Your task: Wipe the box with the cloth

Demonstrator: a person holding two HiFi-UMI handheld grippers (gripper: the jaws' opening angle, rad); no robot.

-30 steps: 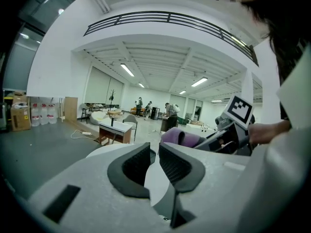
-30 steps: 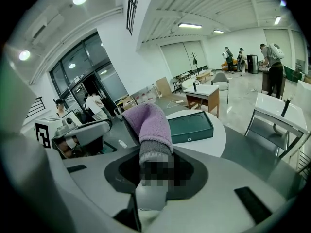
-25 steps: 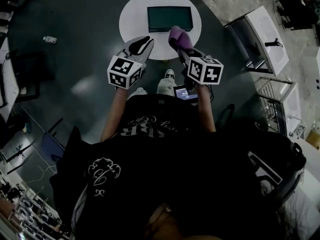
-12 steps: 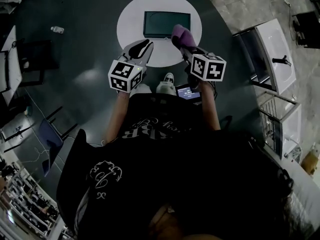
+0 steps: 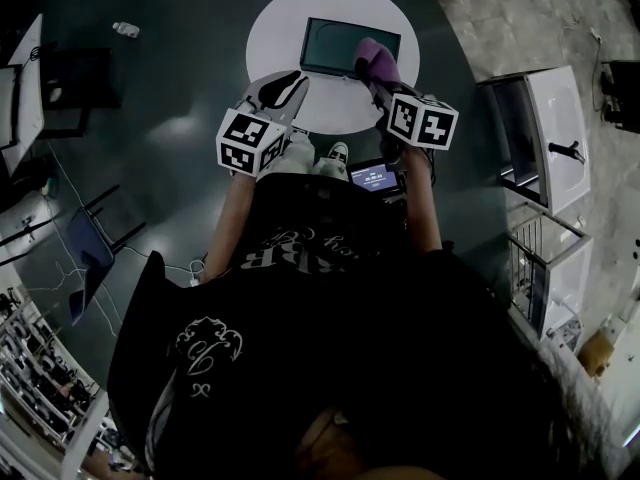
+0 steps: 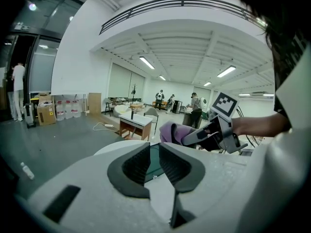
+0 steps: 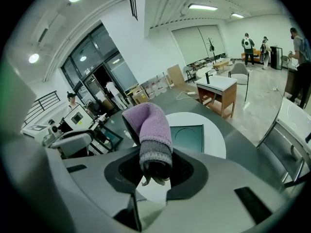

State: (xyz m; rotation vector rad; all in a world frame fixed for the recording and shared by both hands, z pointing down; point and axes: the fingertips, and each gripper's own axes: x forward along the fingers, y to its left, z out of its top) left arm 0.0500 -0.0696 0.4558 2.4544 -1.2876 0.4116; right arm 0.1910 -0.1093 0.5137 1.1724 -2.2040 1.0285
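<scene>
A dark green flat box (image 5: 335,43) lies on a round white table (image 5: 275,38). My right gripper (image 5: 383,80) is shut on a rolled purple cloth (image 5: 376,60), which hangs over the box's near right corner; I cannot tell whether it touches. In the right gripper view the cloth (image 7: 148,125) sticks up from the gripper (image 7: 155,168), with the box (image 7: 187,137) beyond. My left gripper (image 5: 287,85) hovers over the table's front left, its jaws nearly together and holding nothing. In the left gripper view the box (image 6: 154,160) shows past the gripper (image 6: 153,147), with the cloth (image 6: 170,131) at the right.
A lit screen (image 5: 377,177) and the person's shoes (image 5: 338,153) are on the dark floor just before the table. White desks (image 5: 548,133) stand at the right, a chair (image 5: 85,258) at the left, a bottle (image 5: 127,30) far left. People stand far back (image 7: 249,43).
My right gripper has carried the cloth forward from the table's front edge to over the box's right corner. The left gripper has stayed where it was.
</scene>
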